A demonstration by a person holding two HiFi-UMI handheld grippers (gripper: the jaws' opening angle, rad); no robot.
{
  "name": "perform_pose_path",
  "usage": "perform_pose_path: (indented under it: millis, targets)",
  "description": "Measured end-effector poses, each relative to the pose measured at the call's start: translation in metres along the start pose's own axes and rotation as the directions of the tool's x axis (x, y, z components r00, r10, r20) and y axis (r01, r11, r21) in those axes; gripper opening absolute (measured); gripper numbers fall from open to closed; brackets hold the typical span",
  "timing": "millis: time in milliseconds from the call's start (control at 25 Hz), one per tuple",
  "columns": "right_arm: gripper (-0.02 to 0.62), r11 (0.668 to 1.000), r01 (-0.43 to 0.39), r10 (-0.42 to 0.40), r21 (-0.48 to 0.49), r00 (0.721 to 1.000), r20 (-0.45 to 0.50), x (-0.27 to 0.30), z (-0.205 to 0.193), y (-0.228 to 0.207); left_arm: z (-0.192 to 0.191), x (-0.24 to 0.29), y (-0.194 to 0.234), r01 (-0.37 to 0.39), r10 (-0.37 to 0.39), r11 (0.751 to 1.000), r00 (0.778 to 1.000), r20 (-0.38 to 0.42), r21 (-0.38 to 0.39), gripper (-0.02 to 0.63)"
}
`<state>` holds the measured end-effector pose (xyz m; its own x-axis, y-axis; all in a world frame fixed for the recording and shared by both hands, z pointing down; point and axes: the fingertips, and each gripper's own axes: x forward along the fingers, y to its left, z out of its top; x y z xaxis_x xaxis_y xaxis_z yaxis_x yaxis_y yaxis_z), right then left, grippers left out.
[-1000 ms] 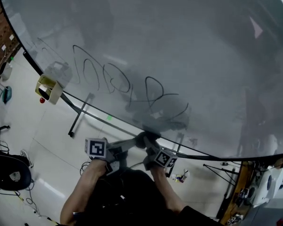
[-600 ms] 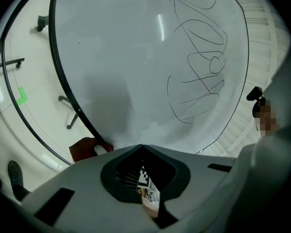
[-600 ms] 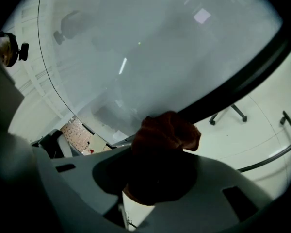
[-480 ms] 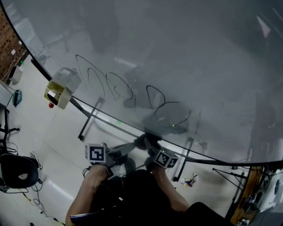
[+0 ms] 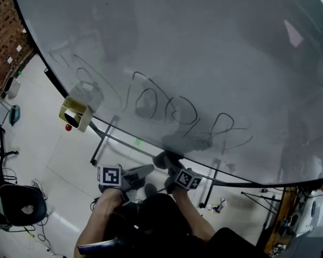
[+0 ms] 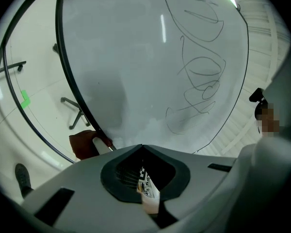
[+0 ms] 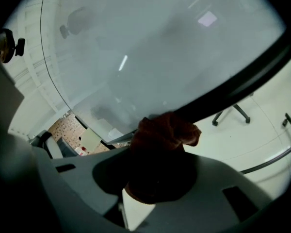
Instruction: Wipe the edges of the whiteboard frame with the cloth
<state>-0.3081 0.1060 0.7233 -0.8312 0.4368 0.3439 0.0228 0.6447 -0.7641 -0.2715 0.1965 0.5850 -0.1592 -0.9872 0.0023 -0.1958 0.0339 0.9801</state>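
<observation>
— Right claw (image 7: 157,171) pinches our cloth (image 7: 165,132) against the near frame (image 7: 233,89). We think we are mid-wipe.

— Our left claw (image 6: 143,152) is pressed together, empty, just left of the cloth. Next we should slide the cloth along the frame, pressing on.

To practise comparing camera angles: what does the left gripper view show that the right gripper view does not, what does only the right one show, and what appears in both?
Only the left gripper view: black marker scribbles on the whiteboard, a green mark on the floor, and the left tool, its jaws together. Only the right gripper view: the right tool shut on the cloth, and a brick wall. Both: the whiteboard, its black frame, and the cloth against that frame.
</observation>
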Motion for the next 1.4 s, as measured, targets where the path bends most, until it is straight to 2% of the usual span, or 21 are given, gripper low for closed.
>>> perform_pose_path:
  millis: [280, 440, 560, 760, 960, 1080, 1240, 1400]
  targets:
    - [0.117, 0.993, 0.117, -0.119, 0.033, 0.991, 0.067, 0.044, -0.012, 0.016, 0.044, -0.071, 0.002, 0.055, -0.055, 0.998, 0.998, 0.007, -0.008, -0.012]
    - [0.117, 0.989, 0.143, -0.146, 0.044, 0.986, 0.084, 0.072, -0.022, 0.028, 0.057, -0.111, 0.005, 0.069, -0.069, 0.997, 0.998, 0.009, -0.034, -0.012]
    - [0.117, 0.988, 0.146, -0.15, 0.053, 0.984, 0.096, 0.094, -0.027, 0.041, 0.068, -0.14, 0.002, 0.068, -0.068, 0.998, 0.998, -0.001, 0.016, -0.012]
    - [0.117, 0.985, 0.163, -0.168, 0.054, 0.978, 0.127, 0.118, -0.031, 0.056, 0.077, -0.181, 0.012, 0.069, -0.067, 0.996, 0.997, 0.032, -0.053, -0.012]
    - [0.117, 0.979, 0.192, -0.199, 0.064, 0.97, 0.139, 0.135, -0.037, 0.07, 0.093, -0.213, 0.015, 0.077, -0.073, 0.995, 0.995, 0.063, -0.056, -0.012]
    - [0.117, 0.983, 0.173, -0.179, 0.053, 0.974, 0.14, 0.15, -0.041, 0.078, 0.105, -0.224, 0.019, 0.077, -0.073, 0.996, 0.994, 0.08, -0.053, -0.012]
    - [0.117, 0.991, 0.105, -0.117, 0.087, 0.982, 0.149, 0.171, -0.041, 0.117, 0.118, -0.231, 0.029, 0.082, -0.075, 0.994, 0.993, 0.088, -0.075, -0.012]
    - [0.117, 0.994, 0.077, -0.089, 0.084, 0.985, 0.145, 0.186, -0.051, 0.117, 0.137, -0.237, 0.036, 0.047, -0.045, 0.997, 0.998, 0.034, -0.057, -0.012]
